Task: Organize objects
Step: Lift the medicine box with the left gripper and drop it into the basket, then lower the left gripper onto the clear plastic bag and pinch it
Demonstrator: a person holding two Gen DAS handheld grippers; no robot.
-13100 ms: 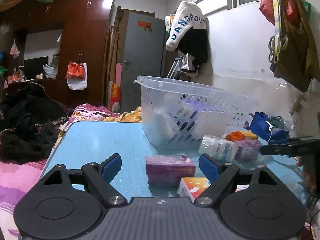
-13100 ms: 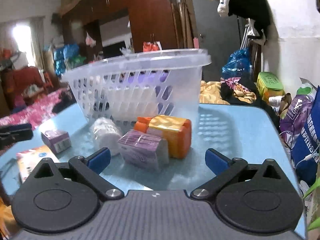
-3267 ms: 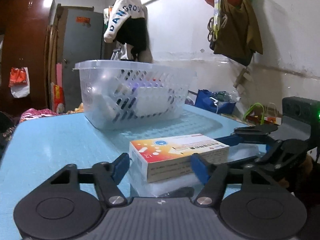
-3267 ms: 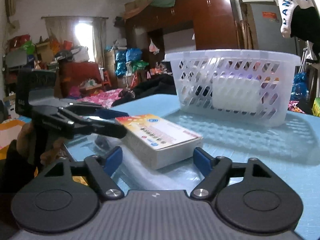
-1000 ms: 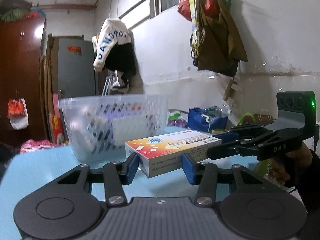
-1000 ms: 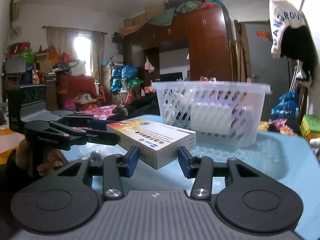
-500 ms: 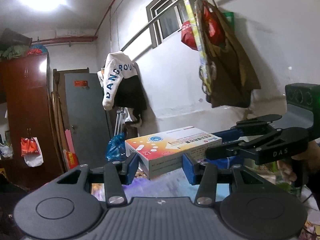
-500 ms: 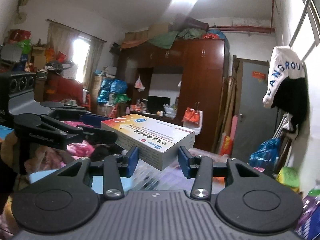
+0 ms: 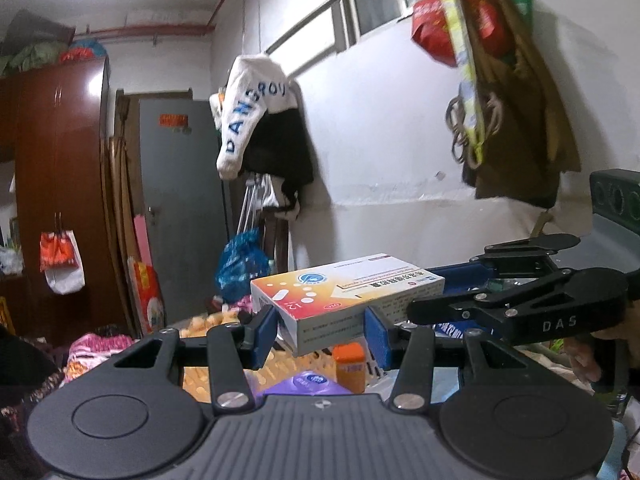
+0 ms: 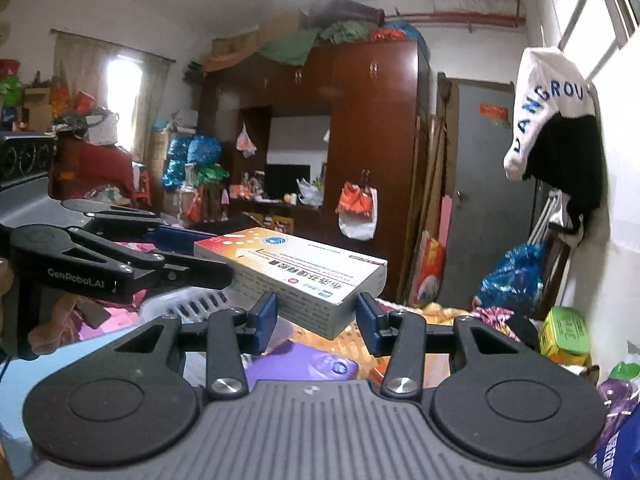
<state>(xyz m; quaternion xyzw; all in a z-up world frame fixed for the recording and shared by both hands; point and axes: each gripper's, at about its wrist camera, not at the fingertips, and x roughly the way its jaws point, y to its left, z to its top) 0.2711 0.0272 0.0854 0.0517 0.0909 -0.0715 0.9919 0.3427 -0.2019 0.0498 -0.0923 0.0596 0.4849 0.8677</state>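
Left gripper [image 9: 320, 330], right gripper [image 10: 316, 322] clamp medicine box [image 9: 344, 296] above basket [image 10: 188, 304].

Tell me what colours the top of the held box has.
The box top fades from orange-red through yellow to white, with a blue round logo; clearest in the left wrist view.

"DAS" stands on the right gripper [image 9: 448, 300], "GenRobot.AI" on the left gripper [image 10: 188, 256] – and "12" on the box [image 9: 344, 300] between them.

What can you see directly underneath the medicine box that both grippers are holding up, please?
Under the medicine box, the left wrist view shows an orange-capped bottle and a purple box. The gripper body covers whatever else lies below.
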